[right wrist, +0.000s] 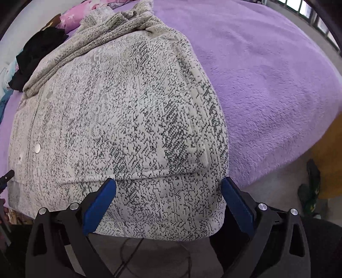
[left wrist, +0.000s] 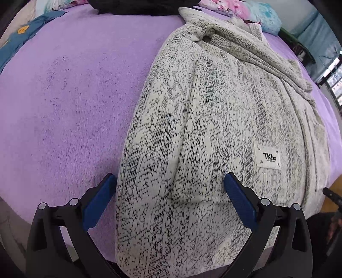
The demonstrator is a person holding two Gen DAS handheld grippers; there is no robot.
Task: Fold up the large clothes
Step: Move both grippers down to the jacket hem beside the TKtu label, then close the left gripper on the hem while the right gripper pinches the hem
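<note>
At the far left of the left wrist view a blue garment (left wrist: 23, 36) lies at the edge of the purple blanket (left wrist: 70, 102) that covers the bed; a black garment (left wrist: 136, 7) sits at the far edge. Moving right, the left gripper (left wrist: 170, 188) stands with its jaws spread wide, holding nothing, one blue pad over the blanket and the other over the speckled knit jacket (left wrist: 213, 119); the jacket lies lengthwise on the bed with its near hem hanging off the edge. Both side portions appear already turned in over the body, so it reads as a long narrow panel; a white label (left wrist: 268, 158) shows near the hem, and a loose sleeve bunches at the far end.

In the right wrist view the jacket (right wrist: 119, 119) shows a snap button (right wrist: 38, 148) along its left side; the right gripper (right wrist: 168, 190) is likewise parted wide and empty over the hem. By these pictures the lengthwise folds are done; the end-to-end fold and tidying the bunched far end seem left.
</note>
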